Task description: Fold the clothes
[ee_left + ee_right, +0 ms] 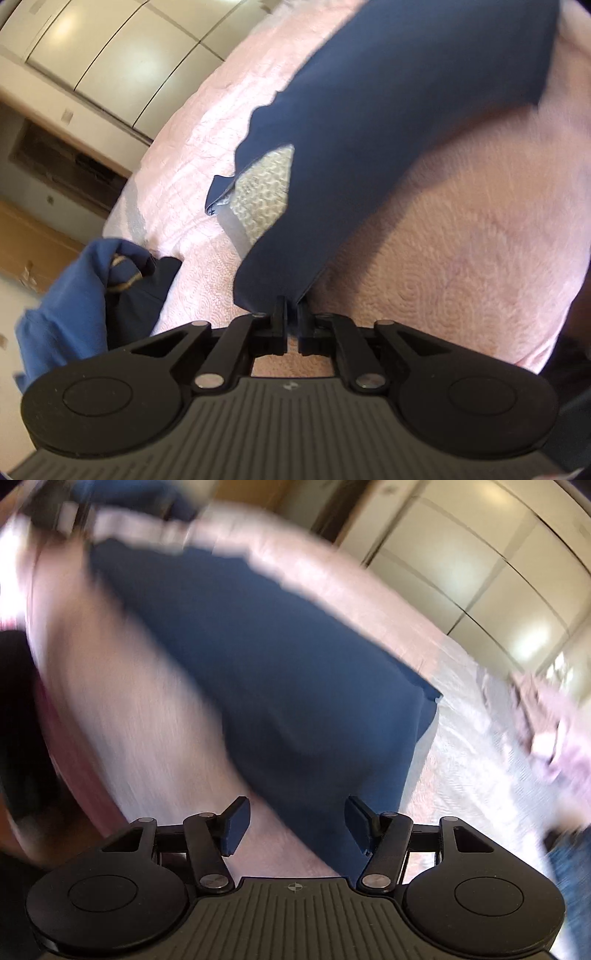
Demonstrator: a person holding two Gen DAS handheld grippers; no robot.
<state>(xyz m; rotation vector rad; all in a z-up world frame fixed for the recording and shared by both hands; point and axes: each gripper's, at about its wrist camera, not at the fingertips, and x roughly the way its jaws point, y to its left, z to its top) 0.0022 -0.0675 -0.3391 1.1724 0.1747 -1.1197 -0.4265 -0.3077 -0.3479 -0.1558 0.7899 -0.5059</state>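
Note:
A navy blue garment (388, 110) lies stretched across a pink quilted bedspread (461, 240). My left gripper (291, 301) is shut on the garment's near end, and the cloth rises from the pinched jaws. A pale lining patch shows at a notch in the garment's left edge. In the blurred right wrist view the same navy garment (277, 664) runs away from me over the bedspread (129, 701). My right gripper (297, 818) is open, its fingers standing wide on either side of the cloth's near end, pads apart from it.
A heap of blue clothes (66, 295) sits at the bed's left edge. White wardrobe doors (110, 48) stand beyond the bed, also in the right wrist view as wardrobe doors (498, 572). Blurred pale clothing (554, 720) and denim (569, 856) lie on the right.

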